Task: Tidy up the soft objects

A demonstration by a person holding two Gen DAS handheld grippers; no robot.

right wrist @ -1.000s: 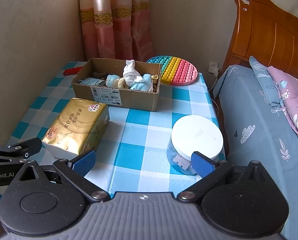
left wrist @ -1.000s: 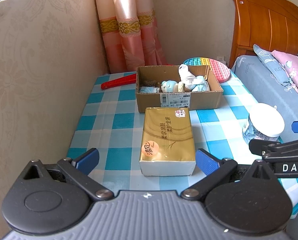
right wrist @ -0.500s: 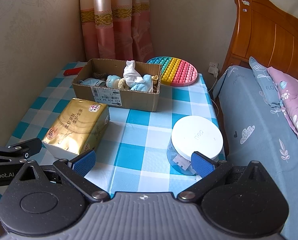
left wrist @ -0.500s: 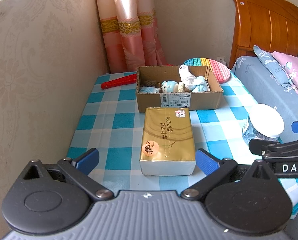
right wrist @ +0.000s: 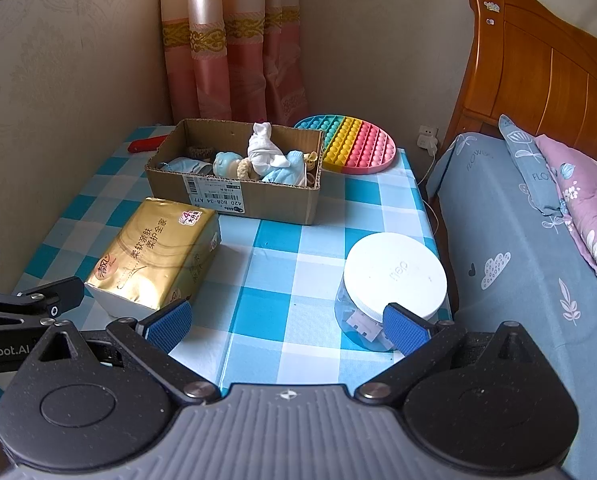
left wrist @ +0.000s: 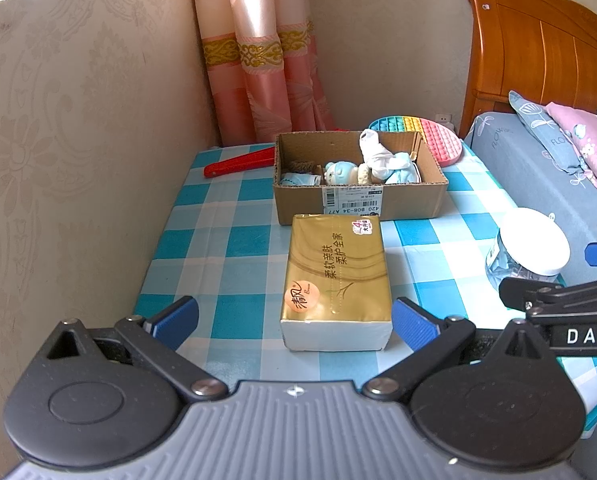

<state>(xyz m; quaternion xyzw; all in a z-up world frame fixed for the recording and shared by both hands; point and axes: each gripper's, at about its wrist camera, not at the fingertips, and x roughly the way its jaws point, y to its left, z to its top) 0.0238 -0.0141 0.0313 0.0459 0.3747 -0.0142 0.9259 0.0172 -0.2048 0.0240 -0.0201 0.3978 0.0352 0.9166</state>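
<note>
A cardboard box (left wrist: 360, 204) (right wrist: 234, 196) stands at the back of the checked table. It holds soft things: a blue plush toy (left wrist: 338, 173) (right wrist: 226, 162), a white cloth (left wrist: 372, 152) (right wrist: 260, 146) and light blue cloth (left wrist: 402, 172) (right wrist: 284, 172). A gold tissue pack (left wrist: 336, 280) (right wrist: 158, 254) lies in front of the box. My left gripper (left wrist: 294, 322) is open and empty, just short of the pack. My right gripper (right wrist: 286, 322) is open and empty, between the pack and a jar.
A clear jar with a white lid (left wrist: 532, 246) (right wrist: 392, 280) stands near the table's right edge. A rainbow pop-it mat (left wrist: 422, 136) (right wrist: 354, 144) and a red tool (left wrist: 238, 162) (right wrist: 146, 145) lie at the back. A wall is on the left, a bed (right wrist: 530, 240) on the right.
</note>
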